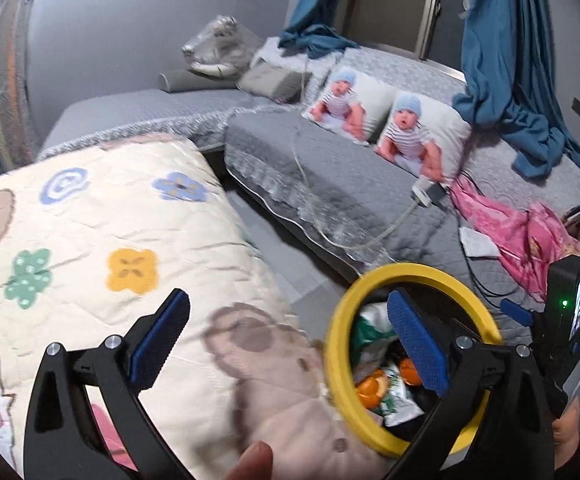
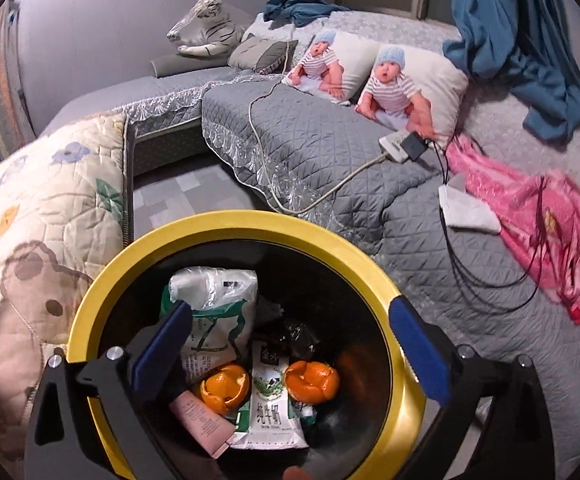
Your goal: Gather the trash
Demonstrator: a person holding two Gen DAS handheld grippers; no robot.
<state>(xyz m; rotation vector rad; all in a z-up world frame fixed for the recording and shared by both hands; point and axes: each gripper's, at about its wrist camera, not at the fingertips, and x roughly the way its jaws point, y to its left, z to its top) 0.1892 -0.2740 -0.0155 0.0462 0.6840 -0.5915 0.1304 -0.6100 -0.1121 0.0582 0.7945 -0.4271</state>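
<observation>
Both grippers spread and empty — trash bin between cream quilt and grey sofa.

Left wrist view: the left gripper (image 1: pixel 290 344) hangs with jaws wide apart, holding nothing, over the edge of the cream quilt (image 1: pixel 102 248); the yellow-rimmed trash bin (image 1: pixel 336 364) sits low right, just beside the quilt, partly behind the gripper's right finger. Right wrist view: the right gripper (image 2: pixel 290 348) is spread above the trash bin (image 2: pixel 226 236), gripping nothing. Inside lie two orange peels (image 2: pixel 223 388) — one on each side of a milk carton (image 2: pixel 270 412) — plus a plastic bag (image 2: pixel 214 286). The grey sofa (image 2: pixel 322 144) lies beyond the bin.
</observation>
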